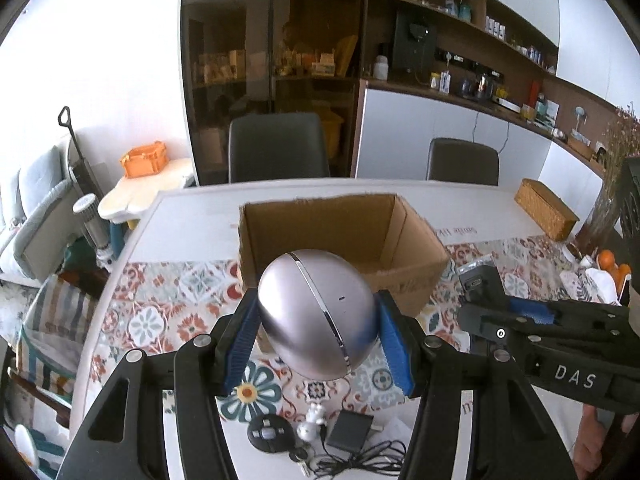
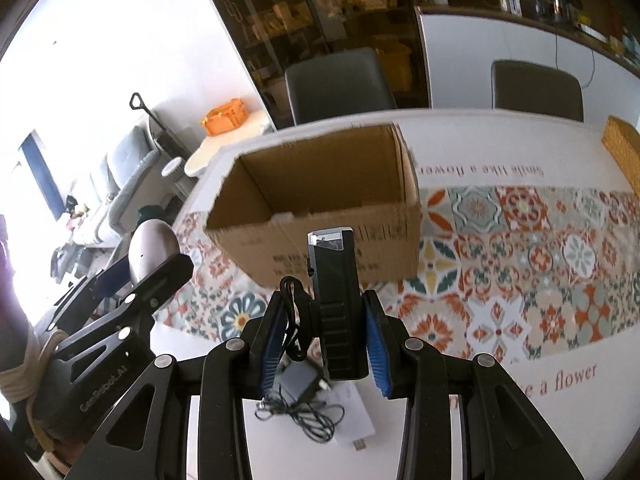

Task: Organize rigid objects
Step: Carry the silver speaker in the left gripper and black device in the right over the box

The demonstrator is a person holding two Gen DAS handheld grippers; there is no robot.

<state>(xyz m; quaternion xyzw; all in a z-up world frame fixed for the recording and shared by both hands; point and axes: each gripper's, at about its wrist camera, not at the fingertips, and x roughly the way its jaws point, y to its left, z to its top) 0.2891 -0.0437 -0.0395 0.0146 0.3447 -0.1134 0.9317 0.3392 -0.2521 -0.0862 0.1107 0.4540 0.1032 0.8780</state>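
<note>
Left gripper (image 1: 318, 320) pinches a silver egg-shaped gadget (image 1: 316, 312) between its blue pads, lifted off the table (image 1: 192, 200). Right gripper (image 2: 325, 334) is clamped on a black box-shaped device (image 2: 334, 304), upright, a thin black cord looped beside it. An open cardboard box (image 1: 340, 240) sits at 12 o'clock from both. At 6 o'clock under the egg lie a charger with cable (image 1: 350, 434), a black fob (image 1: 269, 434) and a small white figurine (image 1: 314, 426).

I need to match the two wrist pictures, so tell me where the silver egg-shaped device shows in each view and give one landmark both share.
Left wrist: silver egg-shaped device sits at centre, clamped between the left gripper pads, just in front of the box.
Right wrist: it shows at the left edge, behind the left gripper's black finger.
Shared landmark: the open cardboard box on the patterned tablecloth.
</note>
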